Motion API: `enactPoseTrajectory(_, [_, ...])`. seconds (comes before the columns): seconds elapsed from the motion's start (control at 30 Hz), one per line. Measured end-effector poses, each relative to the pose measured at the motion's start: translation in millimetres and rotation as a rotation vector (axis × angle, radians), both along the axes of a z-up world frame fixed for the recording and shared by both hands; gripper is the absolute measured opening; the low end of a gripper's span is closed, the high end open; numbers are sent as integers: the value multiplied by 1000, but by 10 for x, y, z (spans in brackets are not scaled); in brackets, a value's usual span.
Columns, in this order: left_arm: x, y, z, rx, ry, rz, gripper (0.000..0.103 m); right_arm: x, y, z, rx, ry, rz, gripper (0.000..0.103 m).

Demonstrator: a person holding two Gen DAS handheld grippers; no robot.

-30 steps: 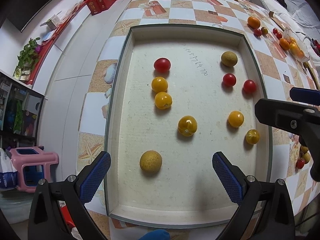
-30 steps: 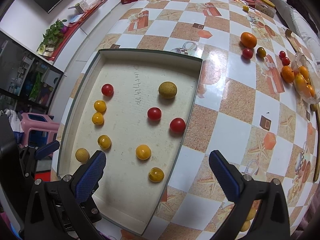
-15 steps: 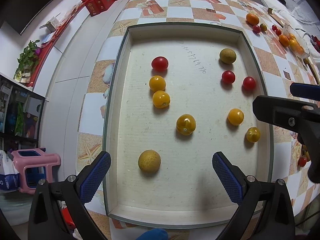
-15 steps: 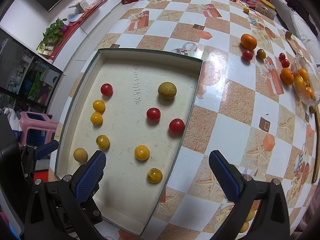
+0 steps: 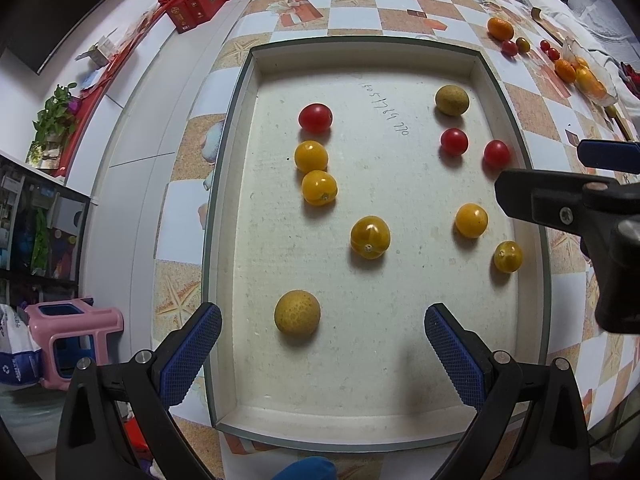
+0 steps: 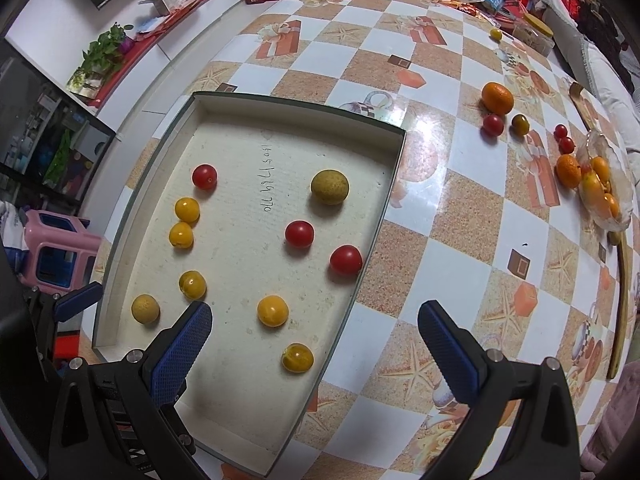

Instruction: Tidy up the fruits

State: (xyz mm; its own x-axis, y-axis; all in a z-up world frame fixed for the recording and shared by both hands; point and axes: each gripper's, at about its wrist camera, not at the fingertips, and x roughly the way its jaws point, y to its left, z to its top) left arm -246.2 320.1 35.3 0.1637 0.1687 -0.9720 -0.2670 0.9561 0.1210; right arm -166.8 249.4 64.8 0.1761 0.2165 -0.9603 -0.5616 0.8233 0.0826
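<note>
Fruits lie scattered inside a shallow white tray [image 5: 240, 128] that sits on a checkered tablecloth [image 6: 460, 248]. Along the tray's left side, in the left wrist view, a red cherry tomato [image 5: 315, 117] sits farthest away, with two yellow tomatoes [image 5: 311, 156] [image 5: 319, 187] touching each other just nearer. A tan round fruit [image 5: 297, 312] rests nearest the camera, between the spread fingers of the left gripper [image 5: 322, 350] — its jaws are wide apart and hold nothing. Near the tray's middle sits a larger yellow tomato [image 5: 370, 237]. To the right, a greenish-brown round fruit [image 5: 452, 99] lies toward the far corner, two red tomatoes [image 5: 454, 141] [image 5: 496, 154] sit side by side below it, and two more yellow tomatoes [image 5: 471, 220] [image 5: 508, 256] lie close to the right wall.

The right gripper [image 6: 314, 346] hangs over the tray's near right corner with its jaws also spread and empty — its left finger [image 6: 182, 354] over the tray floor, its right finger [image 6: 450, 350] over the tablecloth. Well to the right of the tray, on the cloth, an orange mandarin [image 6: 497, 98] sits with a red tomato [image 6: 493, 125] and a dark greenish one [image 6: 520, 124] just beside it. Farther right, more orange fruit [image 6: 568, 171] lies by a clear bag [image 6: 622, 196] at the table's edge.
</note>
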Motion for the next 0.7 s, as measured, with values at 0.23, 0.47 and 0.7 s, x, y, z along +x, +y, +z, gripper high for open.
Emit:
enactPoseTrajectory(0.23, [5,-10,5,3,-2,-8,102,5,22,8,0,-7,7,103])
enactPoseTrajectory(0.47, [34,-54,21,-8,-7,-8,102,-8,35,20,-5,-17,18,103])
enactPoseTrajectory(0.7, [24,-81,49,-16,-29,-19,102,-19,20,32,-7,-24,20,103])
